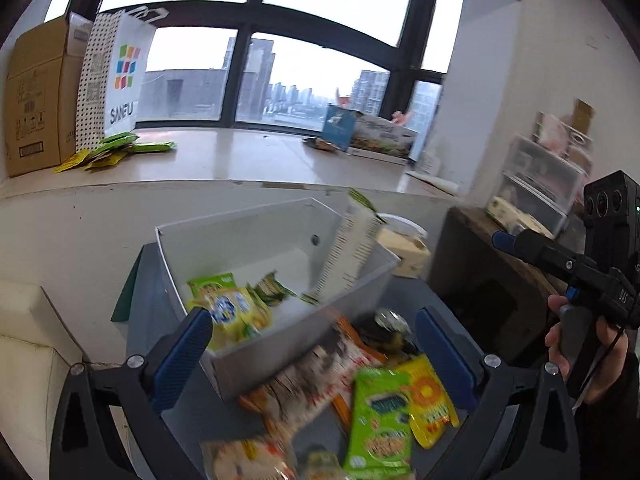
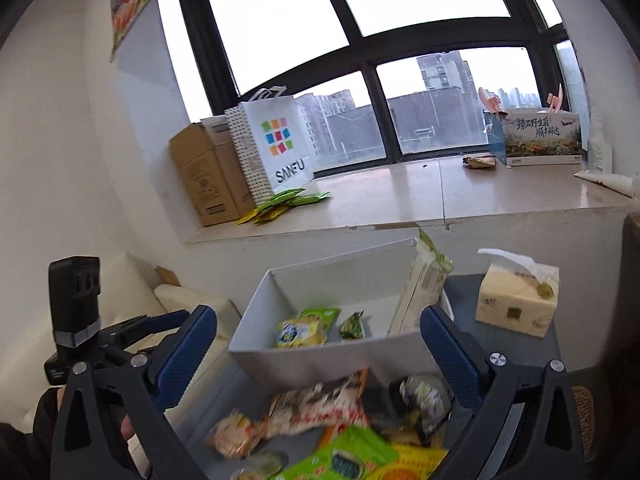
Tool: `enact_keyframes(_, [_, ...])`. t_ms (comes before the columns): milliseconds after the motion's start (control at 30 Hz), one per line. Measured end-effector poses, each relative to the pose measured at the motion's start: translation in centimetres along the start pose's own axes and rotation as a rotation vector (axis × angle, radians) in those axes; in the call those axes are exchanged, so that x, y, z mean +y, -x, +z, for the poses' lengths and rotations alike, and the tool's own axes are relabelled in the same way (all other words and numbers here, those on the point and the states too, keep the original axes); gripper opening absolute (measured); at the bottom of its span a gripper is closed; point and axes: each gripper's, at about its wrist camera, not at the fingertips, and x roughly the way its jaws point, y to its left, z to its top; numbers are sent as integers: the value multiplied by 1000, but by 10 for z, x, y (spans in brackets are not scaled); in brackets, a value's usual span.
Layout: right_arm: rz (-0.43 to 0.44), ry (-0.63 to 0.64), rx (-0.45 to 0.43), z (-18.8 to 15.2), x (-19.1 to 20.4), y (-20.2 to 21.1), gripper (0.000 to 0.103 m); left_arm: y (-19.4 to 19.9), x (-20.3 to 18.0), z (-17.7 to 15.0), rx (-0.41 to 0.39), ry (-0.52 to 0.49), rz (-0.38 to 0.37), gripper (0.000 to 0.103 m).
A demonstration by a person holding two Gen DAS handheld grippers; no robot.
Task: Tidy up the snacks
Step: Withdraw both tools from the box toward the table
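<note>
Both tools gape wide and empty: left tool (image 1: pixel 312 344), right tool (image 2: pixel 318 344). Nearest, before the white box (image 2: pixel 320 356), loose snack packets (image 2: pixel 320 404) lie flat. Inside it, a tall pack (image 2: pixel 420 284) stands upright against its right wall.

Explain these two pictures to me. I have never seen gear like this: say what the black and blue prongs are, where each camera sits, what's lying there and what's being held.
No robot here: a person holds a hand tool in each hand, with a fisheye camera looking along two blue-padded fingers. One picture is from the left gripper, the other from the right gripper; each shows the other tool at its edge. Both stand wide open, holding nothing. Ahead is a white open-topped box with a few snack packets and a tall carton inside. Loose packets, including a green snack pouch, lie on the grey surface beside a tissue pack.
</note>
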Motion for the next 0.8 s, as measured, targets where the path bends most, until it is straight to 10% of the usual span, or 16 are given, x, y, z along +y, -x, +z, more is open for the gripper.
enact_keyframes(800, [-87,-66,-23,-114,5,118,103,38,-40,-93,67,-66,-21,103])
